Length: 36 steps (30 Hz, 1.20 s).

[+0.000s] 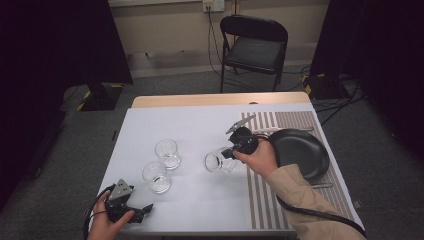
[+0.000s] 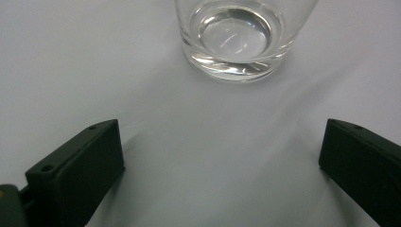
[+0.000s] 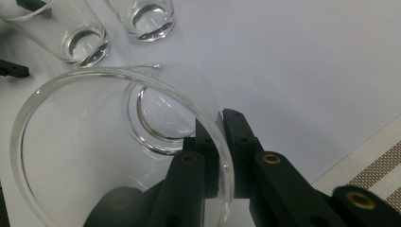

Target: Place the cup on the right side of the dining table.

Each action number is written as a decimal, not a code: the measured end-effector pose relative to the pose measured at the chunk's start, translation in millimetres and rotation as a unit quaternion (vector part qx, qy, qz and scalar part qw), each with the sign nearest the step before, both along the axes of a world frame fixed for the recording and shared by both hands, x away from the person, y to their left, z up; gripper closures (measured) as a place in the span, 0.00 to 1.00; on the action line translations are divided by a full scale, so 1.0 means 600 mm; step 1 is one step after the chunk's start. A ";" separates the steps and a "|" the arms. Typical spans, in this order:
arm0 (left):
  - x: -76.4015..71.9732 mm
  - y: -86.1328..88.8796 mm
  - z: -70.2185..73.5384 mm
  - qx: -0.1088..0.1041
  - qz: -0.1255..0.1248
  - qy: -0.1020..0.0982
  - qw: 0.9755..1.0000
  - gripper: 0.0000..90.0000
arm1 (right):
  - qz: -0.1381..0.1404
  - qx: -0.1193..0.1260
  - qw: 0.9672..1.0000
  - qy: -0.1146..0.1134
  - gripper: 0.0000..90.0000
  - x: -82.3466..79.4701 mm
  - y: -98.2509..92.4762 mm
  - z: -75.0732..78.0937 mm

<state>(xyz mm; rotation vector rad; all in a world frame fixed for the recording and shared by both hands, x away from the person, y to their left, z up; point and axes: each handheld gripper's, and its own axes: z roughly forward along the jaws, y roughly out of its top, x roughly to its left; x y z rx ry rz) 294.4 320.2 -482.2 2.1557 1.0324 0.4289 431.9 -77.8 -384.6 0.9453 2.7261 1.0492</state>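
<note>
Right tongs (image 3: 221,156) pinch a tilted glass's (image 1: 218,161) rim beside the striped mat (image 1: 295,120); left tongs (image 2: 220,163) gape (near edge).

Grey carpet floor (image 1: 175,85), black folding chair (image 1: 254,47) against a beige wall (image 1: 165,25), dark curtains (image 1: 55,40) either side, cables (image 1: 345,97) trailing right

right gripper (image 1: 231,151) grips tilted glass (image 1: 218,161).
</note>
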 end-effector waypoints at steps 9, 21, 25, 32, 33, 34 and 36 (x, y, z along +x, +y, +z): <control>0.000 0.000 0.000 0.001 0.000 -0.001 1.000 0.00 | -0.011 -0.001 1.000 0.003 0.95 0.006 -0.014 -0.002; 0.000 0.000 0.000 0.000 0.000 0.000 1.000 0.00 | -0.021 -0.005 1.000 0.004 0.95 0.018 -0.028 -0.004; 0.000 0.000 0.000 0.000 0.000 0.000 1.000 0.00 | -0.022 -0.007 1.000 0.005 0.95 0.020 -0.030 -0.004; 0.000 0.000 0.000 0.000 0.000 0.000 1.000 0.00 | -0.031 -0.009 0.999 -0.004 0.95 0.027 -0.040 -0.001; 0.000 0.000 0.000 0.000 0.000 0.000 1.000 0.00 | -0.031 -0.009 0.999 -0.004 0.95 0.027 -0.040 -0.001; 0.000 0.000 0.000 0.000 0.000 0.000 1.000 0.00 | -0.034 -0.008 0.999 -0.003 0.95 0.028 -0.042 -0.001; 0.000 0.000 0.000 0.000 0.000 0.000 1.000 0.00 | -0.037 -0.007 0.999 -0.002 0.95 0.030 -0.046 -0.004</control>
